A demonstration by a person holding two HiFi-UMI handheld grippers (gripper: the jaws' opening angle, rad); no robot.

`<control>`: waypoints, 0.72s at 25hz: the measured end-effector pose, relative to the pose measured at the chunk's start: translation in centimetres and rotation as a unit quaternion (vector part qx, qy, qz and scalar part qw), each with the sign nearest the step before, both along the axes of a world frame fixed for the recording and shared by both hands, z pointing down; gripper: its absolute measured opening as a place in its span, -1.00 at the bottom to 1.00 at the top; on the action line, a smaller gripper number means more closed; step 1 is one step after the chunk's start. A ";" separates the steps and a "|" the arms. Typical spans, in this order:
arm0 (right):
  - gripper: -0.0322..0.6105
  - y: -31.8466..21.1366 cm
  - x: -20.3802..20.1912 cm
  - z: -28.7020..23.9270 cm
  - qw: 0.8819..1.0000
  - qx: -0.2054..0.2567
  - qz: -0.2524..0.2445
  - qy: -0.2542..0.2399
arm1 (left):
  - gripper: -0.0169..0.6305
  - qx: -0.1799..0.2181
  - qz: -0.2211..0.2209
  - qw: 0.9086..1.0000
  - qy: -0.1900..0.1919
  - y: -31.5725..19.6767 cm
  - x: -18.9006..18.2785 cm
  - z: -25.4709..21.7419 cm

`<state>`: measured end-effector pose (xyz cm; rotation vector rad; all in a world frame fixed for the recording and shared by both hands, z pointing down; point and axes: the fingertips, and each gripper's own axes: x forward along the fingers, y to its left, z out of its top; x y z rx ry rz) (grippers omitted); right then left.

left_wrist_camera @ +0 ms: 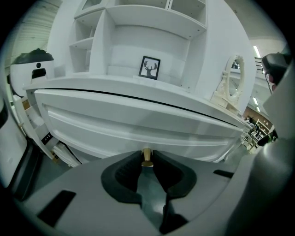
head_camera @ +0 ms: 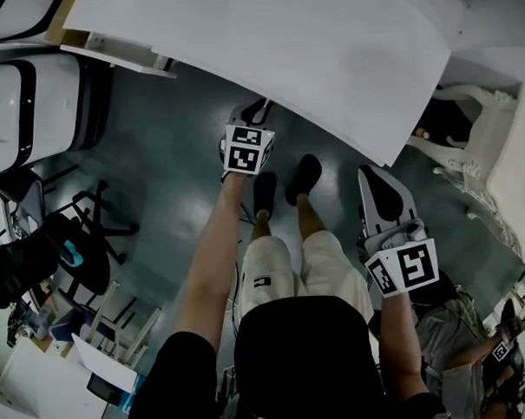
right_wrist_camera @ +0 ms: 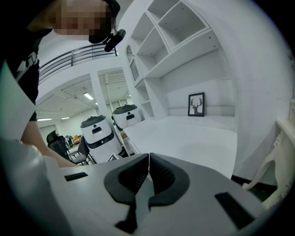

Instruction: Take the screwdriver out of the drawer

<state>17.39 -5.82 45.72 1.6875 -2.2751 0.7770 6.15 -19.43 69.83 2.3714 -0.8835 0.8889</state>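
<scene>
Left gripper (left_wrist_camera: pixel 146 160) pinches the brass knob (left_wrist_camera: pixel 147 156) of the closed white drawer (left_wrist_camera: pixel 138 124). Right gripper (right_wrist_camera: pixel 148 161), held well apart, has its jaws pressed together on nothing. The screwdriver shows in no view, and the drawer's contents are hidden.

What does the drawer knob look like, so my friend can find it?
Find the big white desk with shelves and a deer picture. Across its front runs a wide drawer, and the knob sticks out between the tips of the left tool. It is the only small gold thing on all that white.
</scene>
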 end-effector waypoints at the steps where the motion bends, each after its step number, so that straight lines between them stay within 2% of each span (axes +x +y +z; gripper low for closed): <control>1: -0.84 0.0 -0.1 -0.1 1.000 0.000 0.000 0.000 | -0.68 -0.001 -0.001 1.000 0.000 0.1 -0.1 0.0; 18: -0.84 0.0 -2.8 -1.2 1.000 0.006 0.001 0.004 | -0.68 -0.018 -0.004 1.000 0.001 2.7 -3.2 -0.4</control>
